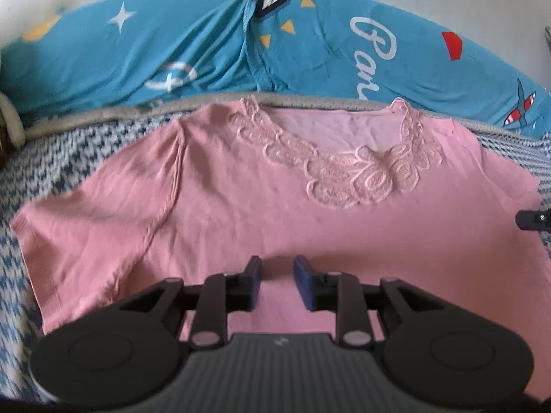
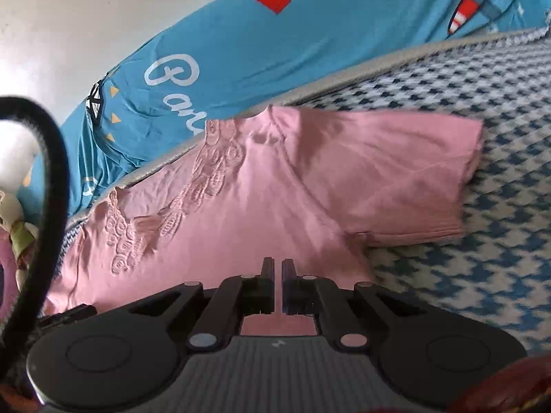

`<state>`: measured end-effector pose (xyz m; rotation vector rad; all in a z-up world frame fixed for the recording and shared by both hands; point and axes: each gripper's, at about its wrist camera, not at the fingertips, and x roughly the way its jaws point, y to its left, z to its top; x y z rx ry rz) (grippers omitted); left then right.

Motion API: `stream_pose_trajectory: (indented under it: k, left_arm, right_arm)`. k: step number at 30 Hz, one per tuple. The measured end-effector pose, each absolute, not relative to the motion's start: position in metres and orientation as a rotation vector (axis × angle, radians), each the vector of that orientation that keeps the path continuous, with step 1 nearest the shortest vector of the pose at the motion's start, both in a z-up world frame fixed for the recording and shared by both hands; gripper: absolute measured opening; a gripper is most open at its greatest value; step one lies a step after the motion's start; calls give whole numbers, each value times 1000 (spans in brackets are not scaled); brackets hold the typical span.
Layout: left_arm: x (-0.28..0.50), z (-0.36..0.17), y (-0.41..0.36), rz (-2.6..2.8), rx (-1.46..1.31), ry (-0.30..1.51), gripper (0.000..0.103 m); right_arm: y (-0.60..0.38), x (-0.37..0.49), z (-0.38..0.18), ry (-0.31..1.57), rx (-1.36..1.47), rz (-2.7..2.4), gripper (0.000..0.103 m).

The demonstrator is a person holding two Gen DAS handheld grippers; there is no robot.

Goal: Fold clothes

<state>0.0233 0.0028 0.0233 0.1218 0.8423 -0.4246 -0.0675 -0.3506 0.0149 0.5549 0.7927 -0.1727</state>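
Now we count one garment: a pink short-sleeved top (image 1: 261, 206) with a lace-trimmed neckline (image 1: 344, 168), spread flat, front up, on a blue-and-white houndstooth cover (image 2: 482, 241). Its collar lies against the cover's far grey-piped edge (image 1: 103, 112), and its two sleeves reach out toward the side edges. We hold two grippers. Our left gripper (image 1: 277, 275) hovers low over the middle of the top's chest, its blue-padded fingers (image 1: 304, 282) spread apart with pink cloth showing between them, nothing pinched. Our right gripper (image 2: 278, 275) sits over the top's side below one sleeve (image 2: 413, 179), near where the pink cloth ends; its fingers are drawn almost together with only a thin slit between them, and we cannot tell whether any cloth is caught there. Beyond the far edge lies a turquoise printed sheet (image 1: 206, 44) with white lettering, stars and small triangles, against a pale wall (image 2: 86, 17). A black cable (image 2: 51, 172) curves through the right wrist view.
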Motion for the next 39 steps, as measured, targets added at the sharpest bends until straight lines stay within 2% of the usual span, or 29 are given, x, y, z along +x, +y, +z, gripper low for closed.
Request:
stream_pose_trajectory:
  k: [6, 14, 15, 16, 19, 23, 39]
  left_arm:
    - [28, 23, -15, -457, 92, 855, 20]
    - [30, 16, -41, -514, 90, 849, 19]
    - [31, 16, -41, -512, 92, 847, 19]
    - [32, 16, -41, -510, 93, 845, 19]
    - [38, 16, -38, -495, 94, 842, 17]
    - [45, 15, -30, -444, 85, 837, 8]
    - [69, 11, 6, -306, 49, 802, 6]
  right_arm:
    - [-329, -48, 9, 772, 643, -51, 7]
    - [-287, -18, -3, 811, 627, 55, 8]
    - [-285, -15, -6, 824, 607, 40, 4]
    - [-286, -12, -9, 832, 593, 19, 0]
    - [-296, -11, -12, 817, 613, -15, 0]
    - [-311, -11, -11, 797, 616, -80, 0]
    - [-355, -21, -5, 736, 621, -224, 0]
